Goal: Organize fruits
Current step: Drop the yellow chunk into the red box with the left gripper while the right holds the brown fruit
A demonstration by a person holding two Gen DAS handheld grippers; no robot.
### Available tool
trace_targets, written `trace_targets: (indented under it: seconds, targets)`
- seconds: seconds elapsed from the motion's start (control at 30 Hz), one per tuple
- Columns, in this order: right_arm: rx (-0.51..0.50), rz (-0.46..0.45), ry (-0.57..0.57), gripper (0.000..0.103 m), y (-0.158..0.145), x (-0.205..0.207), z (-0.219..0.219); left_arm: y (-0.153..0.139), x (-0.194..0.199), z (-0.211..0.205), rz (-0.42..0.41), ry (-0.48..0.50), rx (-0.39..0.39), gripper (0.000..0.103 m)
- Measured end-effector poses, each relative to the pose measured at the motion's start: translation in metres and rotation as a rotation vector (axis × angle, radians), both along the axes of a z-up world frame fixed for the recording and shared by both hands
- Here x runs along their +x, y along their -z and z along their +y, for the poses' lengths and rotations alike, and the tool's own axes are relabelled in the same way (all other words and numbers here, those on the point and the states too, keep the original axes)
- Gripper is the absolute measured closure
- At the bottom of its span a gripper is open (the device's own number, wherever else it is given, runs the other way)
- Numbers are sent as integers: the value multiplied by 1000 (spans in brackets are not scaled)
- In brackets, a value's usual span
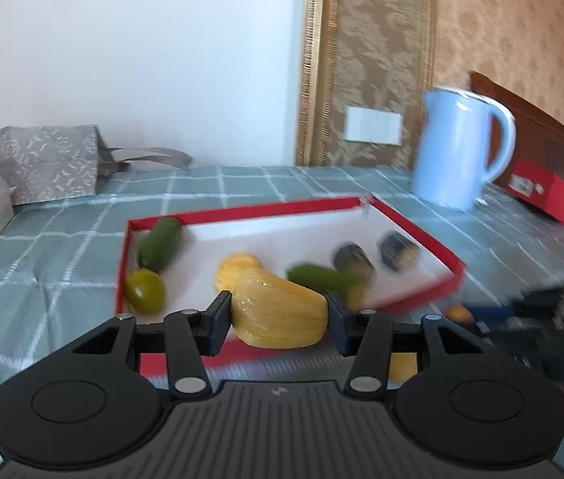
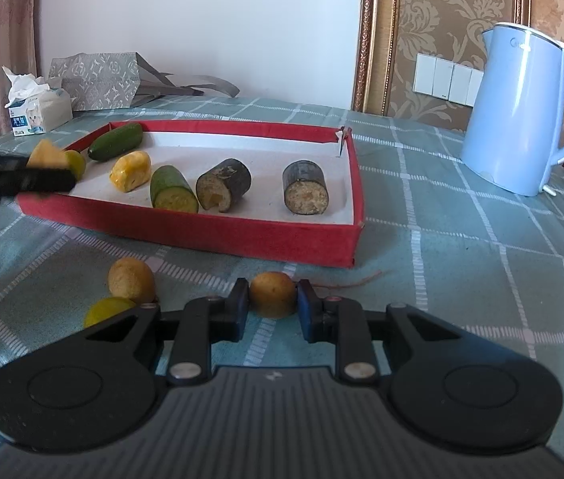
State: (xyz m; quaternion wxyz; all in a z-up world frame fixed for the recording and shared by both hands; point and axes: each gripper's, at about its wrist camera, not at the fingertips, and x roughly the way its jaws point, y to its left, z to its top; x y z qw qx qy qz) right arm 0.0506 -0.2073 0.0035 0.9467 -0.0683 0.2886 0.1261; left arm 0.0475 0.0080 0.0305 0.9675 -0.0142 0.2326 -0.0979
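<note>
My left gripper [image 1: 280, 313] is shut on a big yellow ridged fruit piece [image 1: 278, 311], held over the near edge of the red tray [image 1: 242, 211]; it also shows at the left of the right wrist view [image 2: 44, 155]. The tray [image 2: 210, 231] holds a green cucumber [image 2: 116, 141], a lime [image 2: 76, 161], a yellow piece [image 2: 130, 169], a cut green piece [image 2: 172, 189] and two dark cut rolls [image 2: 224, 185] [image 2: 305, 187]. My right gripper [image 2: 273, 299] is shut on a small orange-brown round fruit [image 2: 273, 293] resting on the tablecloth in front of the tray.
Another orange-brown fruit [image 2: 130, 277] and a yellow-green lime [image 2: 108, 309] lie on the cloth left of my right gripper. A light blue kettle [image 2: 521, 115] stands right of the tray. A tissue pack [image 2: 38, 113] and a grey gift bag [image 2: 98, 80] sit at the back left. A red box [image 1: 549, 195] lies behind the kettle.
</note>
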Motion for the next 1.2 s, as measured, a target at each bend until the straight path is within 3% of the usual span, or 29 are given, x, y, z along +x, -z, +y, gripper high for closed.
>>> trace_targets:
  seconds: [0.23,0.5,0.87,0.97,1.07,1.2]
  targets:
    - [-2,3,0,79,0,0,0,5,40,20,55,-85,-30,54]
    - [-5,3,0,79,0,1,0,20,65,22,114,-125,9,54]
    - [-2,4,0,79,1,1,1,24,54,16,105,-124,53,49]
    - [-3,4,0,79,1,1,1,20,43,20,82,-145,30,47]
    - [-3,4,2,79,1,1,1,15,26,22,2,-217,56,31]
    - [-1,-11,18,79,-1,-1,-1,8,3,28,-77,-264,42,30]
